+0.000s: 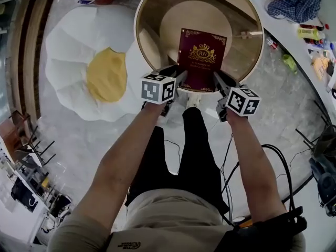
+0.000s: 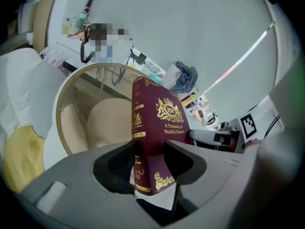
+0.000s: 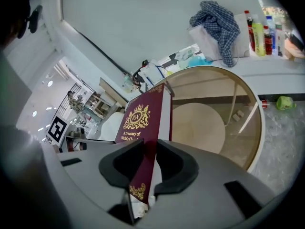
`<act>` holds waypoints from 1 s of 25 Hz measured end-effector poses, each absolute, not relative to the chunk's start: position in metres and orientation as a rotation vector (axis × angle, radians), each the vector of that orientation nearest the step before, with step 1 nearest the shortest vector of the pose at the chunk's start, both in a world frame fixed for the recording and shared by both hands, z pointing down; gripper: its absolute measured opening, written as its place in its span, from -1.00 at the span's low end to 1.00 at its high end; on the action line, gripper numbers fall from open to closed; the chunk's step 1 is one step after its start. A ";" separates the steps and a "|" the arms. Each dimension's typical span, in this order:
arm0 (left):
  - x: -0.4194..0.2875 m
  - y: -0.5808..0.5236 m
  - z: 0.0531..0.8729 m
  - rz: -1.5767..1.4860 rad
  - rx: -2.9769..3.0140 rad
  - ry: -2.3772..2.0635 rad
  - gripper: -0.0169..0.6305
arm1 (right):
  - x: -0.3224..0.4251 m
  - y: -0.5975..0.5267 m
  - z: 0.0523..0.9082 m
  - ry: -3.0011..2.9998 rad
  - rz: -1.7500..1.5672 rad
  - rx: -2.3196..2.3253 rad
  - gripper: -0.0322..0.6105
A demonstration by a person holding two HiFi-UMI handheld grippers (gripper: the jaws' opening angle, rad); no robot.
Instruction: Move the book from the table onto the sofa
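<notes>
A maroon book (image 1: 201, 59) with gold print is held up over the round glass-topped table (image 1: 138, 33), clear of its top. My left gripper (image 1: 180, 77) is shut on the book's lower left edge, and my right gripper (image 1: 217, 79) is shut on its lower right edge. In the left gripper view the book (image 2: 159, 128) stands upright, with the jaws of the left gripper (image 2: 150, 159) pressing on its spine side. The right gripper view shows the book (image 3: 143, 123) edge-on in the right gripper (image 3: 147, 163). The white, egg-shaped sofa (image 1: 94, 67) with a yellow centre lies left of the table.
A white counter (image 1: 294, 33) curves along the right, with bottles and a checked cloth (image 1: 294, 1) on it. Cables (image 1: 273, 156) trail on the floor at the right. Dark chair frames (image 1: 37, 146) and clutter stand at the lower left. My legs are below the grippers.
</notes>
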State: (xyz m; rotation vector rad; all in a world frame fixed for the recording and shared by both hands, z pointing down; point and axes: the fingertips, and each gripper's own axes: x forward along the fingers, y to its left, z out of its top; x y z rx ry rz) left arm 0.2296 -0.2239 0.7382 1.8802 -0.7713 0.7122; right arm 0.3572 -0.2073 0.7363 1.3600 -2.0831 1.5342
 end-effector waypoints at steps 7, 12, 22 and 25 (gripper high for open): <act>0.115 -0.209 0.728 0.629 1.820 -0.916 -0.36 | 0.244 -0.208 0.728 -2.150 1.481 1.194 -0.62; 0.032 -0.190 0.727 0.572 1.761 -1.007 -0.36 | 0.160 -0.200 0.727 -2.178 1.444 1.058 -0.62; -0.111 -0.149 0.758 0.461 1.599 -1.130 -0.36 | 0.011 -0.187 0.755 -2.175 1.350 0.804 -0.62; -0.135 -0.137 0.780 0.427 1.549 -1.145 -0.36 | -0.016 -0.183 0.775 -2.151 1.307 0.742 -0.62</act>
